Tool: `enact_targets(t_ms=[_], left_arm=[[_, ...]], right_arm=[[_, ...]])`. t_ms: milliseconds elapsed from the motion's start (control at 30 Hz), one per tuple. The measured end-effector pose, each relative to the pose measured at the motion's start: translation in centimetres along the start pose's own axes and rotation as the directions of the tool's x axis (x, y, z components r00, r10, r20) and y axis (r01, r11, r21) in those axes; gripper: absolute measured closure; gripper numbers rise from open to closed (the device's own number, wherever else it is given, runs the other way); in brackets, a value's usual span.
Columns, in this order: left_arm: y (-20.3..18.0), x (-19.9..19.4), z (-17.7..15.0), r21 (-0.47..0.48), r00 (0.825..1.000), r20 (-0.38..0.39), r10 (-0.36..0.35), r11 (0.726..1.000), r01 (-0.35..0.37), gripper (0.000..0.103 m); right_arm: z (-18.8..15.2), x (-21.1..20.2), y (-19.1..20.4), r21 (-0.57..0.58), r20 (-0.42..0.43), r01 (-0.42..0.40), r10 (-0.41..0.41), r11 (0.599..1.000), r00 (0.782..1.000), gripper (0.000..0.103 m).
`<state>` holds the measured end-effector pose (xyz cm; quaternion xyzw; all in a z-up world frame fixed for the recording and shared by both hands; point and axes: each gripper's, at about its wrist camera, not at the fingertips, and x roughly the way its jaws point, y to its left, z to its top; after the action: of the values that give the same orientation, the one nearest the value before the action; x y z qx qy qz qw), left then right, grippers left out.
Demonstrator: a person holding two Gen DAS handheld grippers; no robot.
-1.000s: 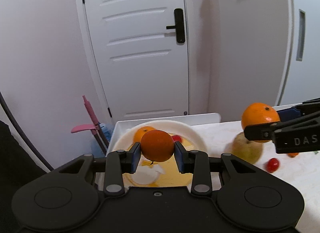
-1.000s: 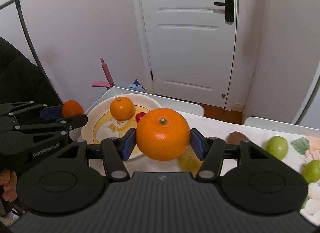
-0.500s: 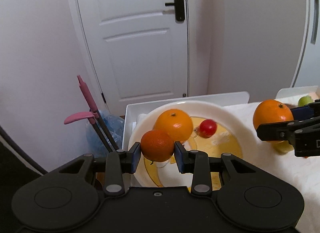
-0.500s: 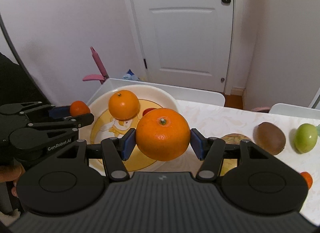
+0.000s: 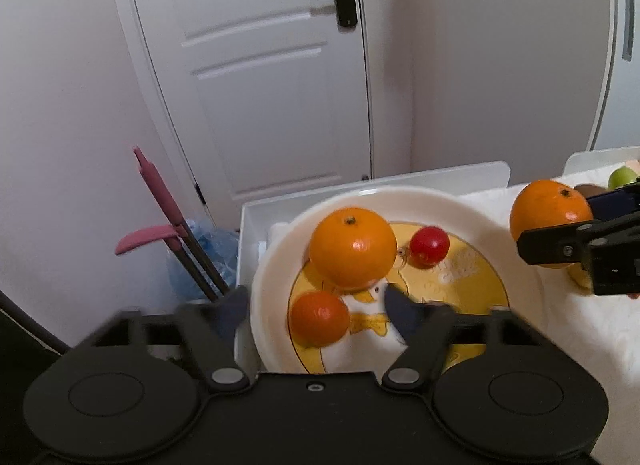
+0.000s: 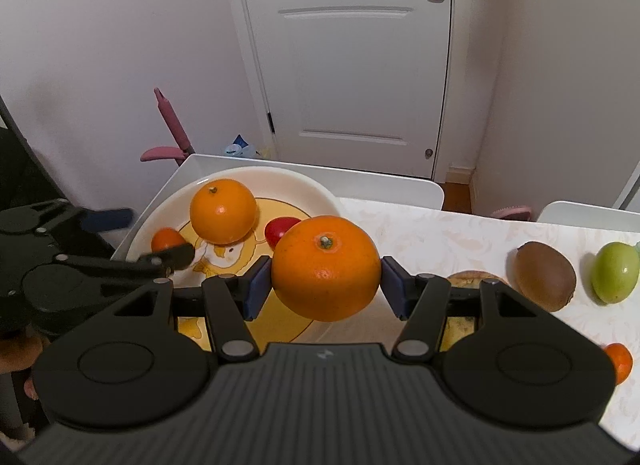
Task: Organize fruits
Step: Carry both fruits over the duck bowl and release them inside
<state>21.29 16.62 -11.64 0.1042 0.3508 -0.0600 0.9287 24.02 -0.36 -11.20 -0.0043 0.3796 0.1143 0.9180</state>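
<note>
A white plate (image 5: 520, 261) with a yellow cartoon centre holds a large orange (image 5: 353, 248), a red cherry tomato (image 5: 429, 247) and a small tangerine (image 5: 319, 318). My left gripper (image 5: 316, 311) is open, its jaws spread wide either side of the tangerine, which lies free on the plate. My right gripper (image 6: 325, 283) is shut on a second large orange (image 6: 326, 267) and holds it above the plate's right rim (image 6: 320, 193). That orange also shows in the left wrist view (image 5: 550, 213).
On the patterned tablecloth right of the plate lie a kiwi (image 6: 545, 275), a green fruit (image 6: 614, 277), a small tangerine (image 6: 618, 361) and a brownish fruit (image 6: 468, 279) behind my right fingers. A white tray edge (image 6: 360, 181) runs behind the plate. A pink-handled tool (image 5: 160, 201) stands left.
My left gripper has opened and let go of the small tangerine, which now lies on the plate. My right gripper has moved closer to the plate, still holding its orange.
</note>
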Motion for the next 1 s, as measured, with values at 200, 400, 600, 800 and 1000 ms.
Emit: enact_targets(t_ms=[200, 400, 600, 800, 1000], left_arm=[[-0.2, -1.9, -0.3, -0.009, 1.0, 0.021, 0.006, 1.0, -0.006, 0.011], [-0.4, -3.5, -0.6, -0.037, 1.0, 0.022, 0.012, 0.999, -0.011, 0.01], [-0.6, -4.3, -1.2, -0.046, 0.999, 0.032, 0.028, 0.999, -0.027, 0.0], [-0.8, -4.2, -1.7, -0.044, 0.999, 0.029, 0.037, 0.998, -0.036, 0.0], [-0.6, -4.0, -2.0, -0.062, 0.999, 0.02, 0.042, 0.997, -0.041, 0.0]], right_arm=[[0.4, -0.1, -0.1, -0.039, -0.005, -0.025, 0.025, 0.999, 1.0, 0.03], [0.6, 0.6, 0.1, -0.085, -0.027, -0.058, 0.056, 0.995, 0.998, 0.03], [0.4, 2.4, 0.5, -0.133, -0.068, -0.11, 0.101, 0.985, 0.993, 0.03], [0.1, 4.2, 1.1, -0.203, -0.091, -0.149, 0.133, 0.968, 0.987, 0.03], [0.1, 4.6, 1.6, -0.248, -0.089, -0.173, 0.155, 0.953, 0.984, 0.027]])
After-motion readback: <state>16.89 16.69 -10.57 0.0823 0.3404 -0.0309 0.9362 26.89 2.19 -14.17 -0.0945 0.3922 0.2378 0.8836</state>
